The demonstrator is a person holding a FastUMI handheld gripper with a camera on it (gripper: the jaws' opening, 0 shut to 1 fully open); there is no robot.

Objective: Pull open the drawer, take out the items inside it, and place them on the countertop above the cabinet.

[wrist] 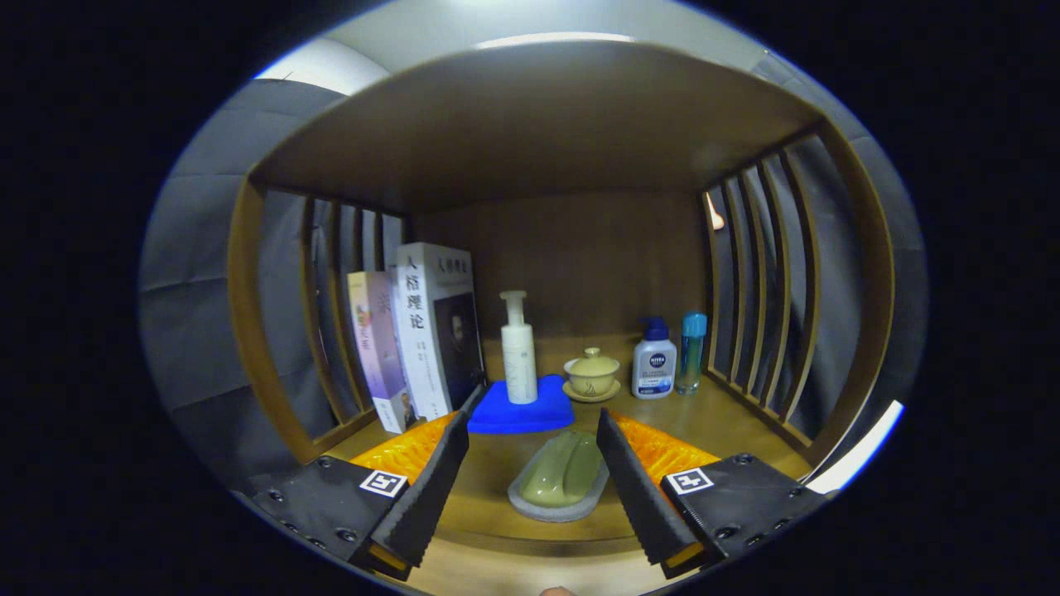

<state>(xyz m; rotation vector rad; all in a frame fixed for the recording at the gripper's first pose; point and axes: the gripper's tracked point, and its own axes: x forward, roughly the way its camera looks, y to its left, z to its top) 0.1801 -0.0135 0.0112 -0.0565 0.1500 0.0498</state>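
1. The gripper [534,447] holds its two fingers spread wide at the bottom of the frame, pinching nothing.
2. One green soap bar on a grey dish [561,480] lies between them on the wooden countertop [712,422], touching the right finger's inner edge.
3. Just beyond, at centre frame: one blue cloth [522,411] bearing one white pump bottle [518,352]; one lidded yellow cup on a saucer [591,374].
4. Right of centre stand two bottles [654,360], one white and one teal; three books [431,331] lean at left.
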